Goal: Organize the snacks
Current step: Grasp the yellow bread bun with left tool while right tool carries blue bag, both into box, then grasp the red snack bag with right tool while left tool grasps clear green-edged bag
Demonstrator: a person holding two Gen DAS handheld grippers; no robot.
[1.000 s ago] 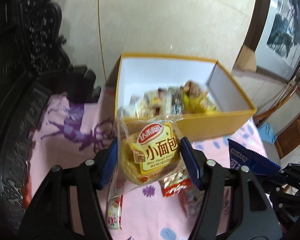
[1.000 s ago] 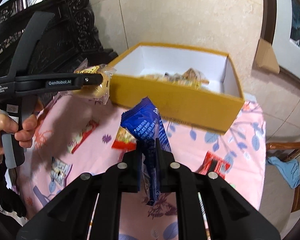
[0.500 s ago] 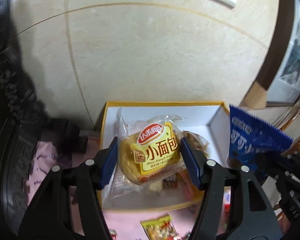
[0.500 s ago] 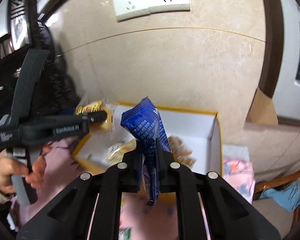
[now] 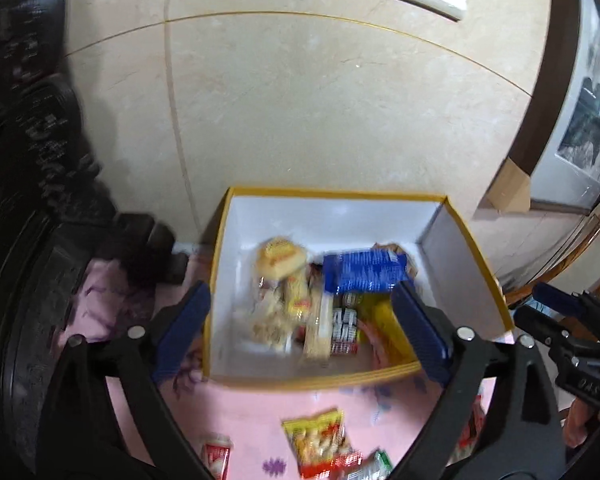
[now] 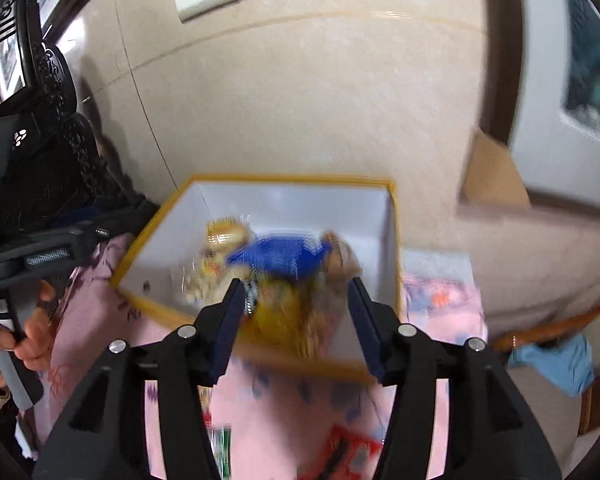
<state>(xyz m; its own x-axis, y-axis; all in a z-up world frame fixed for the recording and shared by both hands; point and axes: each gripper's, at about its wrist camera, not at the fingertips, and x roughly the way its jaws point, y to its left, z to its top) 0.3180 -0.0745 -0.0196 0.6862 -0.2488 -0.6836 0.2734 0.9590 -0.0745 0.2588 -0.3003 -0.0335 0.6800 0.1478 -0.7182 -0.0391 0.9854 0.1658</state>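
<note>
With both sets of jaws spread wide and nothing between them, the left gripper and the right gripper hang above the near rim of a yellow cardboard box that stands on a pink-clothed tabletop against a beige tiled wall. Inside the white-lined box lie a blue snack packet, a small bread roll in clear wrap and a jumble of other wrapped snacks too blurred to name; in the right wrist view the blue packet sits on top of the pile, near the far wall.

On the cloth nearest the left gripper rests a yellow-and-red snack packet, with a small red-and-white sachet to its left and a green-edged wrapper touching its lower right corner. These loose packets look like the ones left to gather.

All appear light, thin and crinkly, with slick film that is likely to slide between flat pads. Puffed or baked contents would probably crush under a hard squeeze, so a gentle pinch across the middle of the yellow-and-red packet, or on its sealed end seam, seems the safest hold. Lying flat, it may need one fingertip slid under an edge first.
</note>
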